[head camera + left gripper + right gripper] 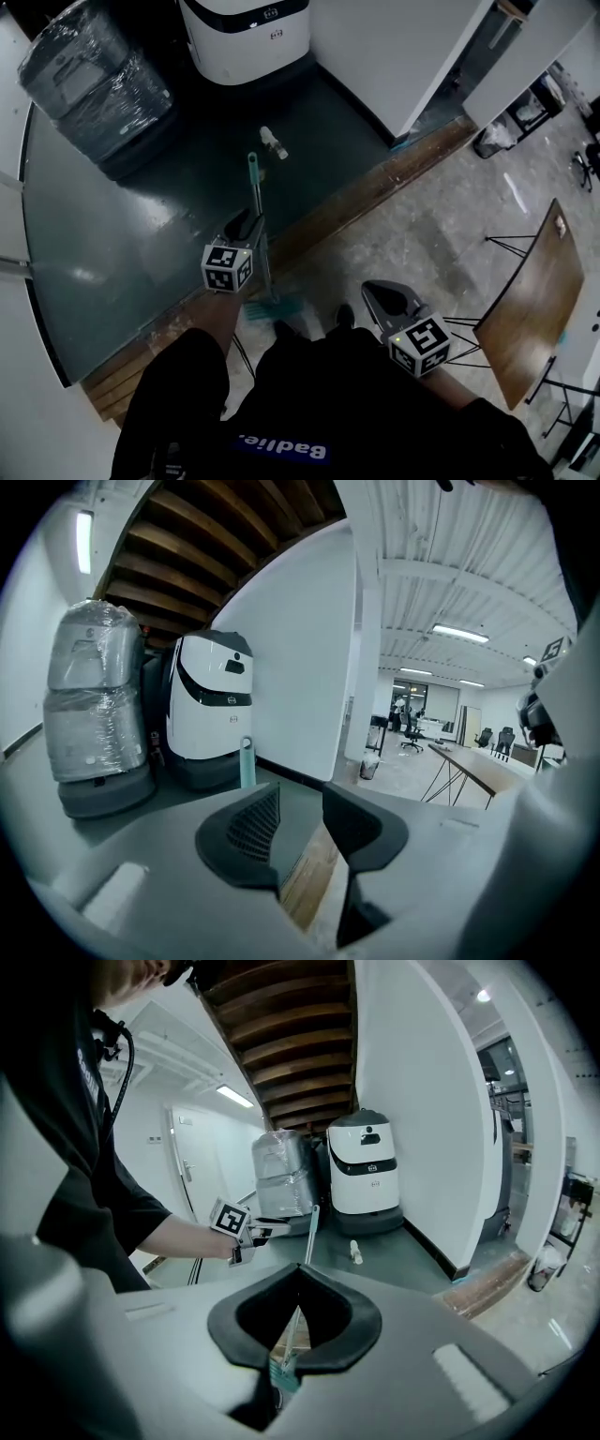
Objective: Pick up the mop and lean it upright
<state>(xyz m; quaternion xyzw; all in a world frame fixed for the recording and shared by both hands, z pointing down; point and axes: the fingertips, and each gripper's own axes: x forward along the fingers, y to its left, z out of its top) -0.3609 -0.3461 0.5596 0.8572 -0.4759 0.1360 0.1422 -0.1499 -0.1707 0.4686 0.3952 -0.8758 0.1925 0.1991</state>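
The mop stands nearly upright at the edge of the dark floor. Its teal handle (pixel 255 192) rises from a teal head (pixel 277 307) by the wooden strip. My left gripper (pixel 249 221) is right beside the handle at mid height. In the left gripper view that gripper (pixel 301 803) is open and holds nothing; the handle's top (pixel 247 763) shows beyond its left jaw. My right gripper (pixel 386 292) hangs lower to the right, clear of the mop. Its tips (pixel 300 1274) meet, so it is shut and holds nothing. The mop head (pixel 284 1370) shows past it, and the handle (pixel 309 1232) and left gripper (pixel 270 1233) stand further off.
A white floor-cleaning machine (pixel 246 37) and a plastic-wrapped machine (pixel 94 80) stand at the back. A small white bottle (pixel 274 142) lies on the dark floor. A white wall panel (pixel 394 56) is at the right, with a wooden table (pixel 530 300) on thin legs beyond it.
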